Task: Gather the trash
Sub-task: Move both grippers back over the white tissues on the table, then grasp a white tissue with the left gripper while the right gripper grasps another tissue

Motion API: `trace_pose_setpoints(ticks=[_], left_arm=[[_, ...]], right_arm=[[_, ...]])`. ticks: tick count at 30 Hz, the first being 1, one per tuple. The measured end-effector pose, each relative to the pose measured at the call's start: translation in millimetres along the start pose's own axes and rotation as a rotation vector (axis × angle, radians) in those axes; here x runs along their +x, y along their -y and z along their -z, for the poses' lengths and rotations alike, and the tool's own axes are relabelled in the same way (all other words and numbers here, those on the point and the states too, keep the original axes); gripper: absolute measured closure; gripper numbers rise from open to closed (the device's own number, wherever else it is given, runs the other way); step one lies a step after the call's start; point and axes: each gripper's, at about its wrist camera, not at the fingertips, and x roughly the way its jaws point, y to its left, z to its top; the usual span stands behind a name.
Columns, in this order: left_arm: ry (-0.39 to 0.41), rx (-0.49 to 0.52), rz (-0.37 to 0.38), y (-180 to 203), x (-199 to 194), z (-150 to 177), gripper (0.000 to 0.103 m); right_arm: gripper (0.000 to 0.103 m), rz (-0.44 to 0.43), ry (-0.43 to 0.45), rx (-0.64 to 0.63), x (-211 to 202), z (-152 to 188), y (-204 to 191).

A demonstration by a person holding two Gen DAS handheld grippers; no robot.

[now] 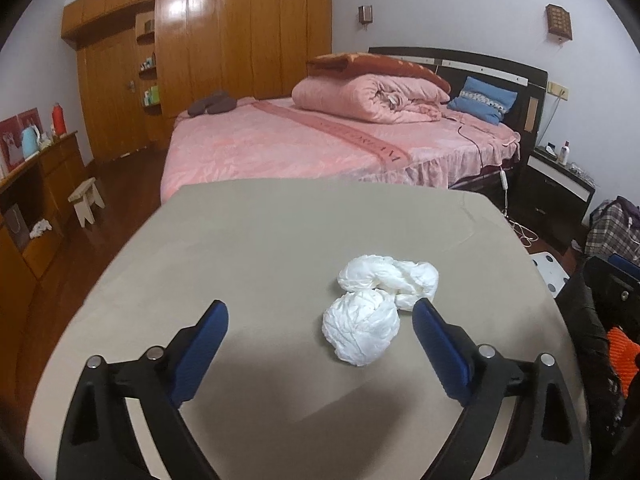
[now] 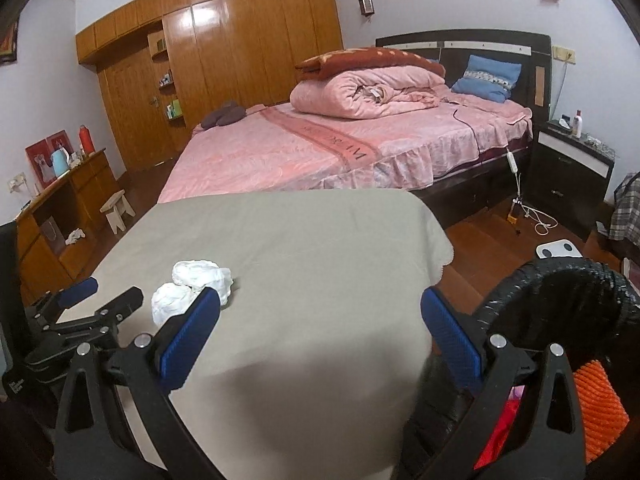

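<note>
Two crumpled white paper wads (image 1: pixel 376 304) are lying on a counter (image 1: pixel 240 248) draped in grey-beige cloth, touching each other, the nearer wad at about one o'clock from the middle of the left wrist view. The left hand-held gripper (image 1: pixel 320 336) is hovering over the cloth with its blue pads standing wide apart and nothing clamped; the nearer wad is sitting between them, close against the right-hand pad but not pressed. The right hand-held gripper (image 2: pixel 320 328) is also standing wide apart and empty, poised above the counter's near right edge, with a bin lined in a black trash bag (image 2: pixel 560 304) at roughly three o'clock beside it. A pink bed (image 1: pixel 280 144) is filling the background at twelve o'clock. To do this pickup well, the left hand-held gripper probably needs shifting slightly toward the right so the wad is centred, then lowering until the pads flank it near the cloth, then closing gently so the light paper is not pushed away.
</note>
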Motion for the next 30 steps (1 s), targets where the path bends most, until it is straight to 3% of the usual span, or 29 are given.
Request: trace_pose_setpoints(ticks=[10,12,14,17,25,30], left_arm=[[-0.085,-0.019,0.070,10,42,6,0.025],[-0.115,-0.016,0.095,14,48,8,0.034],[-0.135,-0.016,0.114,16,53,8,0.054],[-0.137,-0.026,0.127,13,53,9,0.063],[-0.078,-0.062,0.113,-6,23,9,0.066],[-0.043,-0.076,0.052,-29,14,2,0.066]], right_arm=[[0.005,0.010,-0.033,0.002,21,2,-1],[0.005,0.010,-0.036,0.002,23,1,1],[0.005,0.010,-0.038,0.002,25,1,1],[0.005,0.009,-0.038,0.002,25,1,1],[0.005,-0.004,-0.034,-0.015,31,-4,-6],[0.005,-0.017,-0.035,-0.022,37,-6,-16]])
